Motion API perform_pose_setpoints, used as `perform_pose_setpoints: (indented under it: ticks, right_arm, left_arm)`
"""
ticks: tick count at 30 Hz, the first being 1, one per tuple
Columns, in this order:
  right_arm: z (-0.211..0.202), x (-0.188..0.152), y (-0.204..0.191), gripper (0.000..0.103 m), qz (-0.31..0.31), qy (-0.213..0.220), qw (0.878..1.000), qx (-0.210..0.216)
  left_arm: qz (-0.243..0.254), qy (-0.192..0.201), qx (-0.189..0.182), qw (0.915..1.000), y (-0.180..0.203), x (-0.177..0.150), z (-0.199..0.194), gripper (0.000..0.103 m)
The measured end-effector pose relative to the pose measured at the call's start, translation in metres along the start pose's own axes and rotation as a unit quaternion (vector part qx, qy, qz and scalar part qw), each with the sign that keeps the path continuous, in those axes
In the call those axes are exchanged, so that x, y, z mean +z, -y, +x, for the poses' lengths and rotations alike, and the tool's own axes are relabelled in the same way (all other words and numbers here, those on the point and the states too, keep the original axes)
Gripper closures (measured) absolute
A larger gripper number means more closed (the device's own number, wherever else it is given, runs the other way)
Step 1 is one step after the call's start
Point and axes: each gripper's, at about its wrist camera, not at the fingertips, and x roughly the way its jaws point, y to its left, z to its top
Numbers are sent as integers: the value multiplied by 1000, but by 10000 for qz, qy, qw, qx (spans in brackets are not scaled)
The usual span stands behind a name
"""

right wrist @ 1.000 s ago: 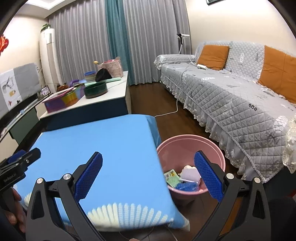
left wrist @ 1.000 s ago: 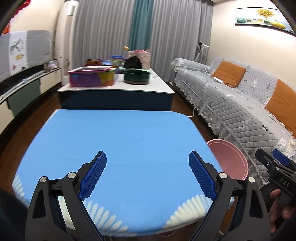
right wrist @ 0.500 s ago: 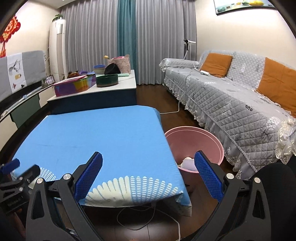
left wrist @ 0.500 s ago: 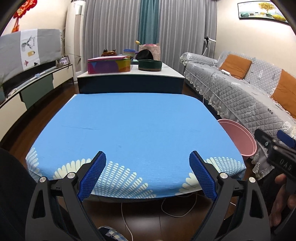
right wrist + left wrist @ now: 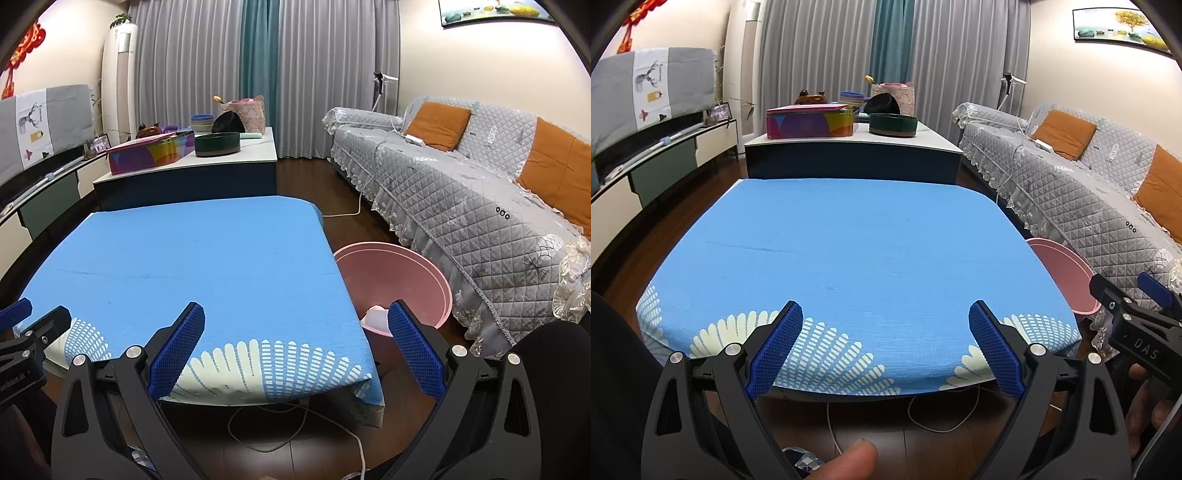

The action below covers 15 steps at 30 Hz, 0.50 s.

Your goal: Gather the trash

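A pink basin [image 5: 399, 273] stands on the floor at the right side of the blue-clothed table [image 5: 184, 258]. A bit of white trash [image 5: 375, 317] shows inside it, partly hidden by my right finger. The basin's rim also shows in the left wrist view [image 5: 1060, 266]. My left gripper [image 5: 884, 347] is open and empty, held off the table's near edge. My right gripper [image 5: 295, 347] is open and empty, near the table's front right corner. No trash shows on the table top [image 5: 849, 251].
A grey quilted sofa [image 5: 480, 199] with orange cushions runs along the right. A low white table [image 5: 849, 147] with a colourful box and a green bowl stands beyond. Cables [image 5: 295, 432] lie on the dark floor under the table's front edge. A TV cabinet [image 5: 646, 166] stands left.
Both grippers have pulled back from the table and now sit off its near edge. The basin's contents are mostly out of sight. Both stay open.
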Motion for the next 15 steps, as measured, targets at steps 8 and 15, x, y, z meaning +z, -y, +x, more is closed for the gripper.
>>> perform_pose_setpoints:
  ticks: [8, 15]
  right_arm:
    - [1, 0, 1, 5, 21, 11, 10000, -6]
    - [2, -1, 3, 5, 9, 15, 10000, 0]
  left_arm:
    - [-69, -29, 17, 10000, 0, -1, 0, 14]
    - [-70, -57, 10, 10000, 1, -1, 0, 13]
